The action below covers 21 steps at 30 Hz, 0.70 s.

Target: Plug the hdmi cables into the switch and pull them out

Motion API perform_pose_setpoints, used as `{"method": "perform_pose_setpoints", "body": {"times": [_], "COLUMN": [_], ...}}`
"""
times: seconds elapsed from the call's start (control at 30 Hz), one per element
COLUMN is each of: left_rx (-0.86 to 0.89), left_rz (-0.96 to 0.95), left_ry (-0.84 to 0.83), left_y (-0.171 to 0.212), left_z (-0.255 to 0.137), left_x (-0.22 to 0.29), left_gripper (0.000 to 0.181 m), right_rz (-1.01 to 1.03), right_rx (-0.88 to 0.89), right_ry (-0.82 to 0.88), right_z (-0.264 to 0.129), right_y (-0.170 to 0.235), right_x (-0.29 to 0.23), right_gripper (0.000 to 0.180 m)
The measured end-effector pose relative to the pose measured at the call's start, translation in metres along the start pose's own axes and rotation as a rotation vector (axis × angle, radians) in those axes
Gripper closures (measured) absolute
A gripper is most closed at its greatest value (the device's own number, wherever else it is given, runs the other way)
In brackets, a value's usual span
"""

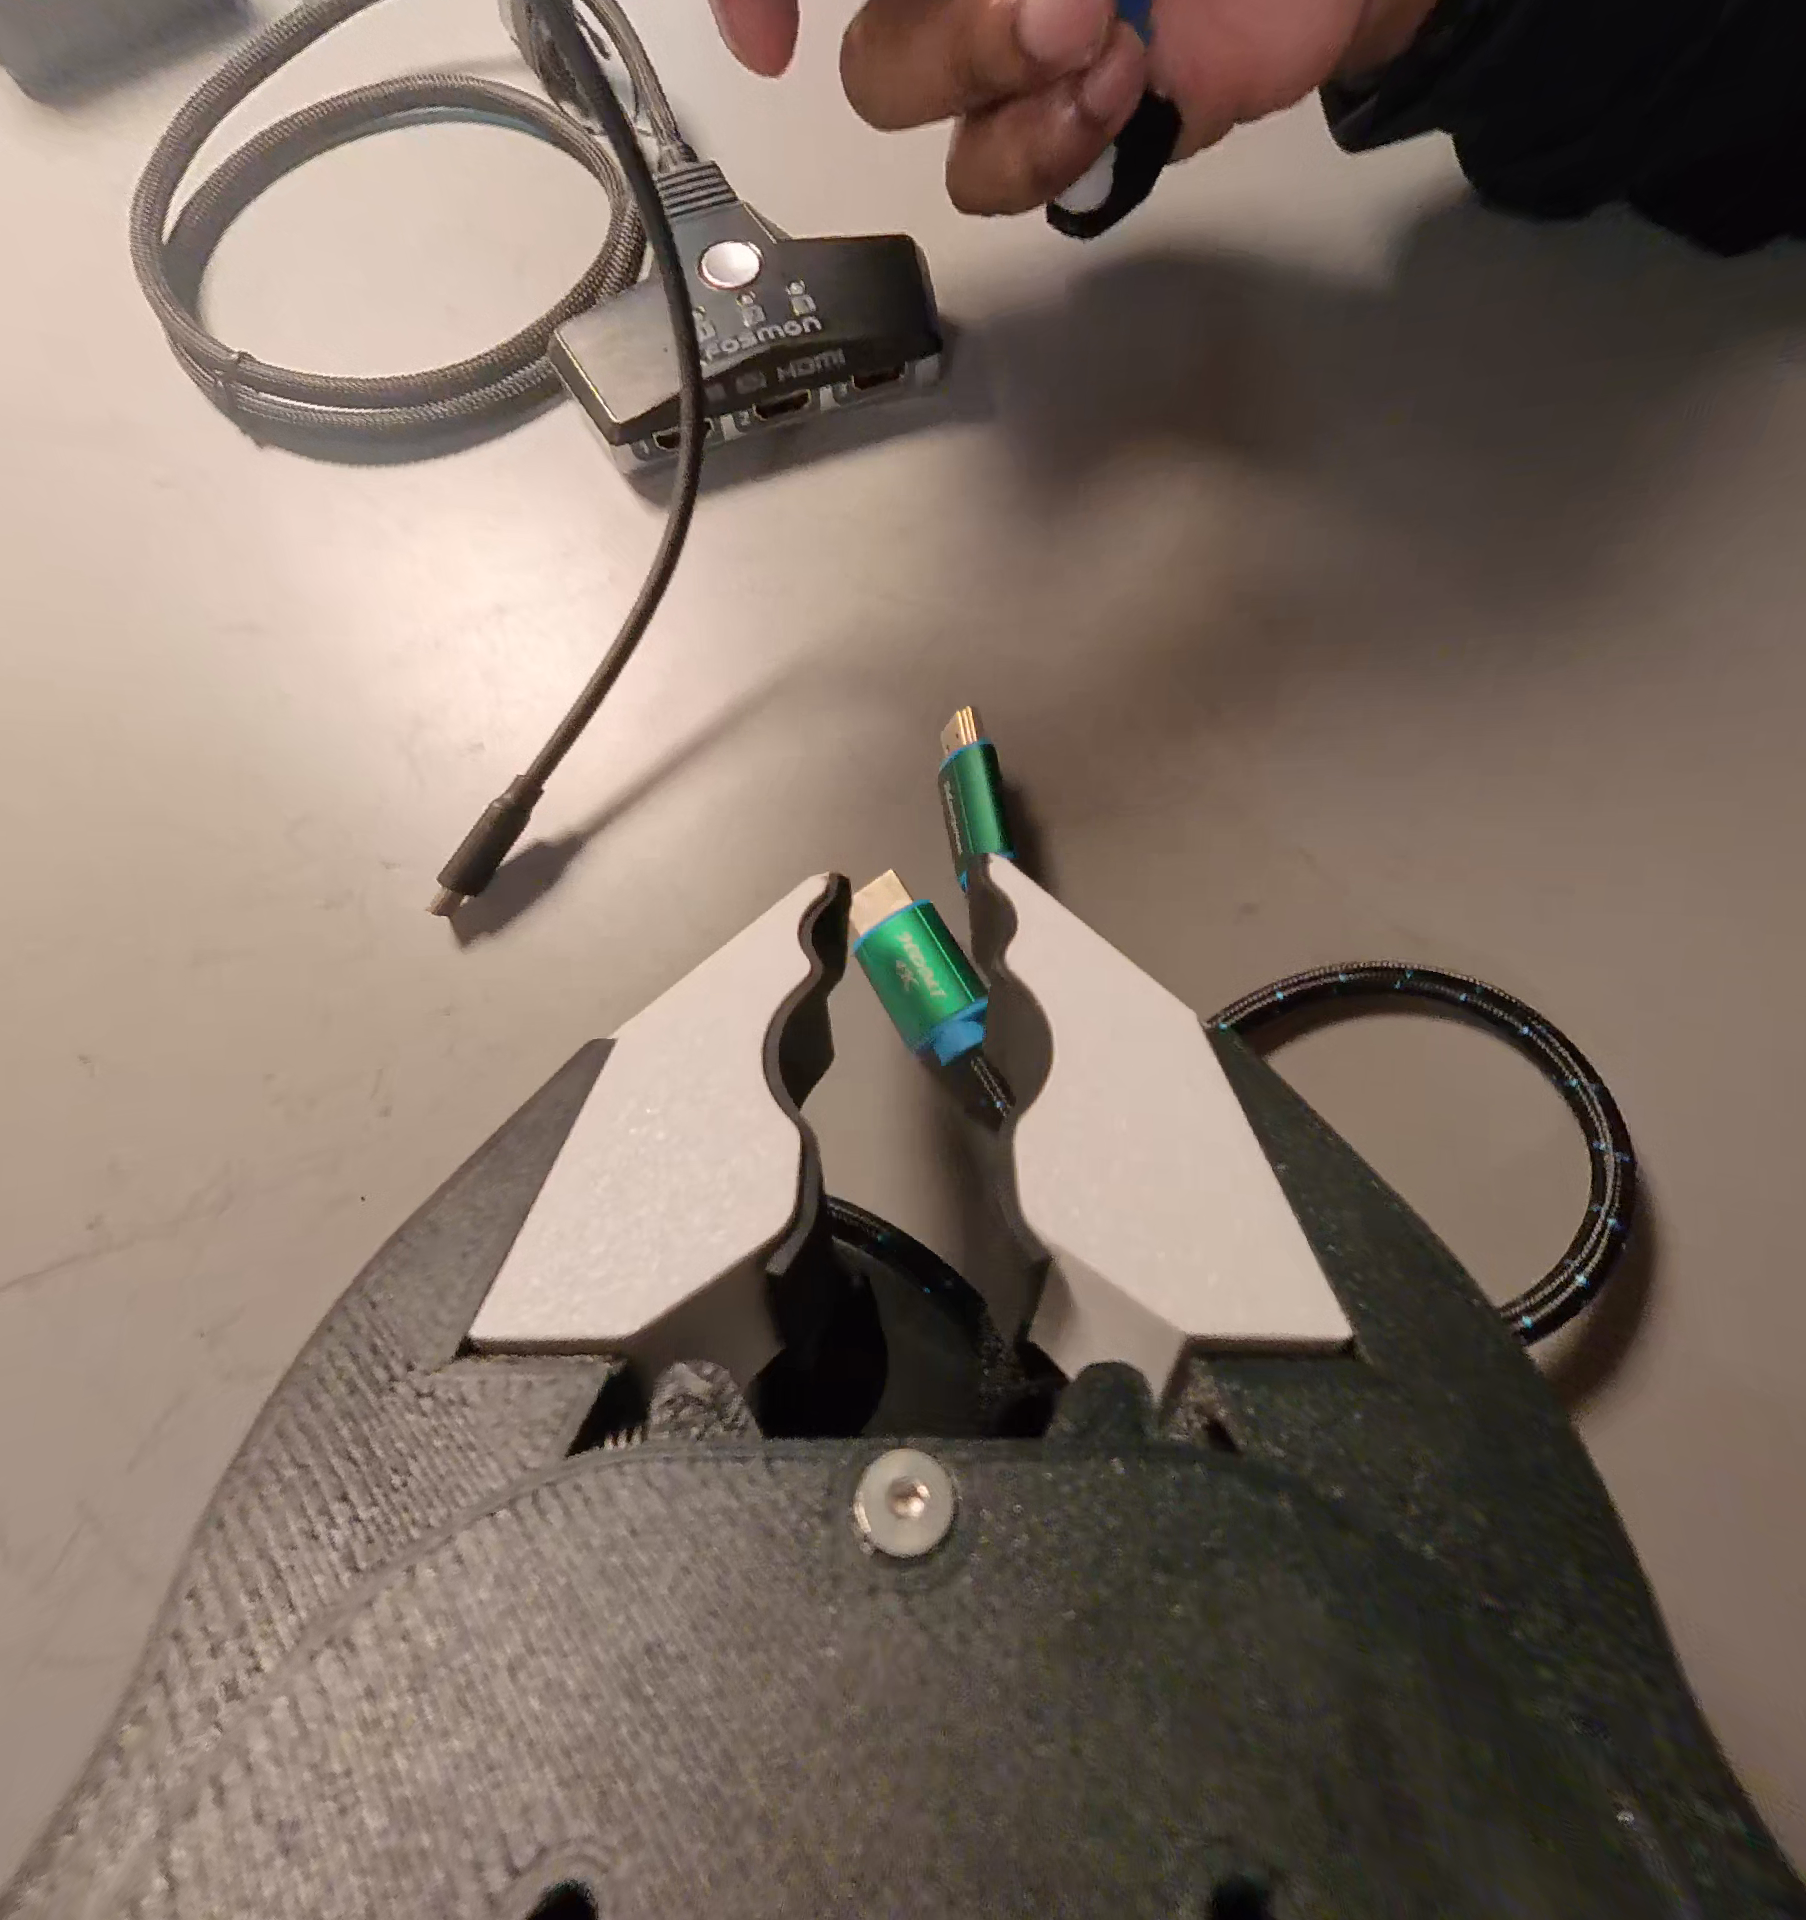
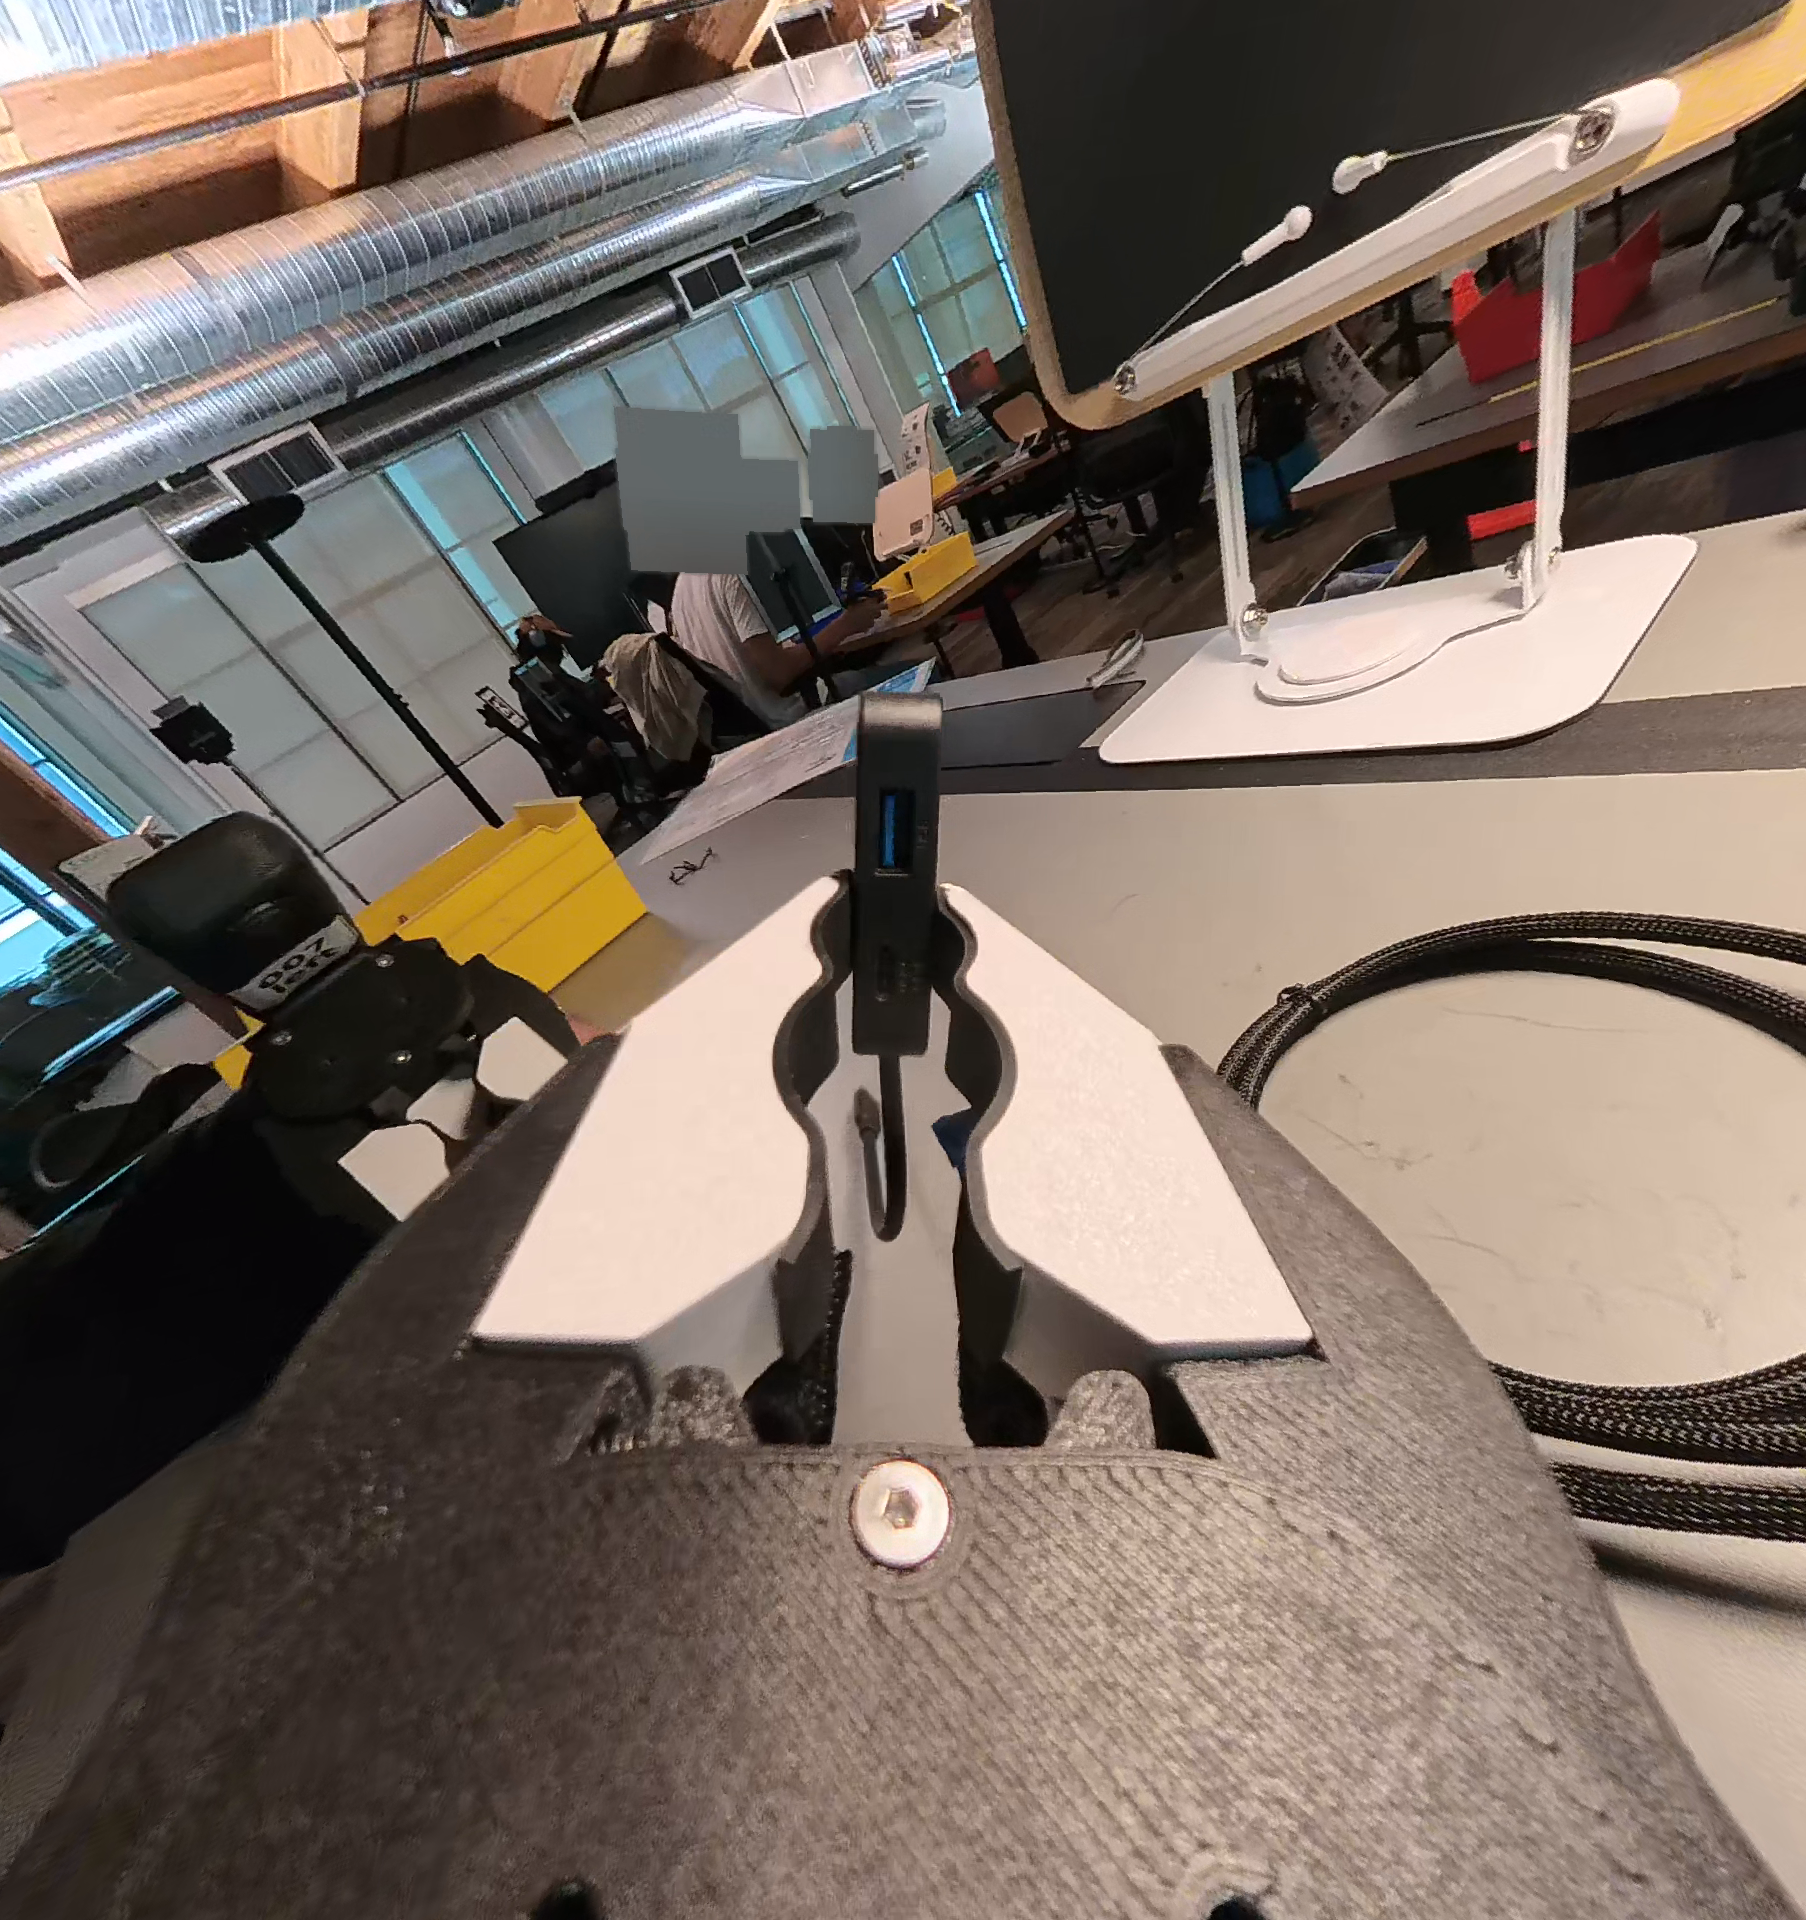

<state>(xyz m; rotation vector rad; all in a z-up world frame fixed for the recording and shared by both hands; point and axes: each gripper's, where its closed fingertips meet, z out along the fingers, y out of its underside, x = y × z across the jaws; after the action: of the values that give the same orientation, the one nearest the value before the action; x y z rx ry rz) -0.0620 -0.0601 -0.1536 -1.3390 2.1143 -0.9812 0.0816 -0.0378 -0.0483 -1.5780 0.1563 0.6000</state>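
In the left wrist view the black HDMI switch (image 1: 774, 332) lies at the far left of the grey table, its three ports facing me and empty. My left gripper (image 1: 914, 878) is open, low over the table. One green HDMI plug (image 1: 914, 977) lies loose in the gap between its fingers. A second green plug (image 1: 970, 805) lies just beyond the right fingertip. My right gripper (image 2: 891, 885) is shut on a small black adapter (image 2: 897, 831) with a blue port, held upright. The adapter's thin black cable (image 1: 608, 623) hangs across the switch, with its plug end (image 1: 473, 862) near the table.
A hand (image 1: 1044, 94) holding a small black-and-white item hovers past the switch. The switch's grey braided cable coil (image 1: 379, 260) lies at its left and also shows in the right wrist view (image 2: 1605, 1039). A black-blue HDMI cable loop (image 1: 1564, 1143) lies at my right. A white monitor stand (image 2: 1398, 665) and a yellow bin (image 2: 525, 904) stand farther off. There is about 20 centimeters between the tips of the two grippers.
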Motion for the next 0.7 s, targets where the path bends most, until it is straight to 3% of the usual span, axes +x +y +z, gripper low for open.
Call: {"method": "perform_pose_setpoints", "body": {"times": [0.33, 0.7], "left_rx": [0.022, -0.02], "left_rz": [-0.015, -0.077], "left_ry": [-0.04, -0.017], "left_y": [-0.002, 0.003], "left_z": [0.004, -0.009], "left_x": [-0.007, -0.008], "left_gripper": [0.156, 0.153], "right_rz": [-0.014, -0.161], "right_rx": [0.038, -0.017], "right_ry": [0.003, 0.03], "right_z": [-0.002, 0.003], "right_y": [-0.004, 0.006], "right_x": [0.0, -0.011], "right_gripper": [0.166, 0.166]}}
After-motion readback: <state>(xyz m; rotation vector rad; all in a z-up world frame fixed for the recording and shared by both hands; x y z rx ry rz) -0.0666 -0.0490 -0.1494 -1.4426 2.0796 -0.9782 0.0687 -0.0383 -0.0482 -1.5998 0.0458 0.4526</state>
